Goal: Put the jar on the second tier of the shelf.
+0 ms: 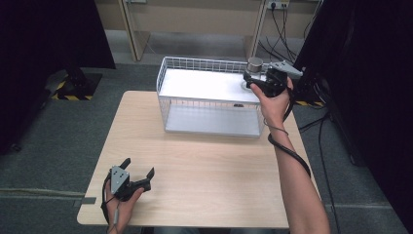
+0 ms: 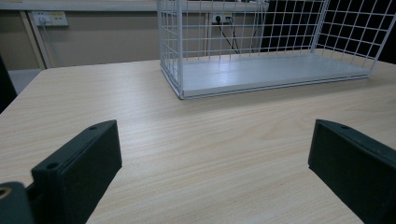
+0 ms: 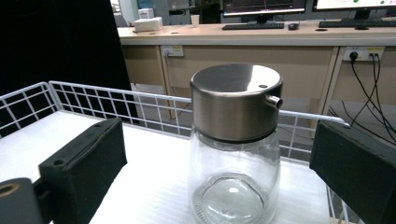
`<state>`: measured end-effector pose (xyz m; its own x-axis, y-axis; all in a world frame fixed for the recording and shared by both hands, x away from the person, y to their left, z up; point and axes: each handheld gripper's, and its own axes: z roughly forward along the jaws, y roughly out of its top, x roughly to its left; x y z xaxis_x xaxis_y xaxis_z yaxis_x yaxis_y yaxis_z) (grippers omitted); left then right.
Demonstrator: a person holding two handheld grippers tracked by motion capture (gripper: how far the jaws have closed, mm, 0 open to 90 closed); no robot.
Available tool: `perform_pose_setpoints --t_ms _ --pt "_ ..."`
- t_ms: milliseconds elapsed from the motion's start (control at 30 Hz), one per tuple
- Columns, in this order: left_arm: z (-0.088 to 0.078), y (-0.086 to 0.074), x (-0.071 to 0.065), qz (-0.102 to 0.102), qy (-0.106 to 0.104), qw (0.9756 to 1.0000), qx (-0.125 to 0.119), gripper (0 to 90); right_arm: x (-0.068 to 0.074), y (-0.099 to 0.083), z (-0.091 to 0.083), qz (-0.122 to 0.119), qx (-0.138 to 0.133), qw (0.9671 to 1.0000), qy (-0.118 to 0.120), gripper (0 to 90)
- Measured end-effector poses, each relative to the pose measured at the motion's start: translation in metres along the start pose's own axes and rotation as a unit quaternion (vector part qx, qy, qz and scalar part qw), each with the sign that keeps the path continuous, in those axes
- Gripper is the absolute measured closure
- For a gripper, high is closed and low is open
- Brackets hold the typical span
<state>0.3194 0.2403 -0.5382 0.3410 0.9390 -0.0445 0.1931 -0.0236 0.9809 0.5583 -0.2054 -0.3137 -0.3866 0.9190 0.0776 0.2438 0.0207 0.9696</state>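
High view: rack [image 1: 209, 127] of white wire at the far side of the table [image 1: 204, 195], two shelves, jar [image 1: 254, 68] standing on the top shelf at its right far corner. Right gripper [image 1: 254, 82] held up at that corner, jaws spread to either side of the jar, nothing clamped. Left gripper [image 1: 139, 170] low at the near left edge of the table, well apart from the rack, jaws wide, holding nothing.

Left gripper view: bare wood between two parted jaws, no contact with anything; rack [image 2: 261, 70] ahead, lower shelf bare.

Right gripper view: jar [image 3: 236, 154] upright between the jaws, clear glass body under a steel lid [image 3: 236, 100] with a small spout on one side. Clear gap on both sides, so not gripped yet; jar sits a touch nearer the right-hand jaw in this view. Back rim of the rack just behind it.

Judged as the approach to a grasp on the jar. To do it well: centre first, so both pads meet at once and neither shoves the jar toward the edge. Aim for the steel lid or the neck just under it rather than the round glass belly, likely slippery. Keep the spout out from under a pad. Close slowly, level, then lift straight up to clear the rim wire
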Motion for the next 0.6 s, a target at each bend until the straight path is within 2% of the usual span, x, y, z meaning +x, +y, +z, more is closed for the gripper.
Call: perform_pose_setpoints --t_ms 600 --pt "0.000 0.000 0.000 0.002 0.001 1.0000 0.001 2.2 0.006 -0.014 -0.018 -0.003 -0.006 0.9998 0.021 3.6"
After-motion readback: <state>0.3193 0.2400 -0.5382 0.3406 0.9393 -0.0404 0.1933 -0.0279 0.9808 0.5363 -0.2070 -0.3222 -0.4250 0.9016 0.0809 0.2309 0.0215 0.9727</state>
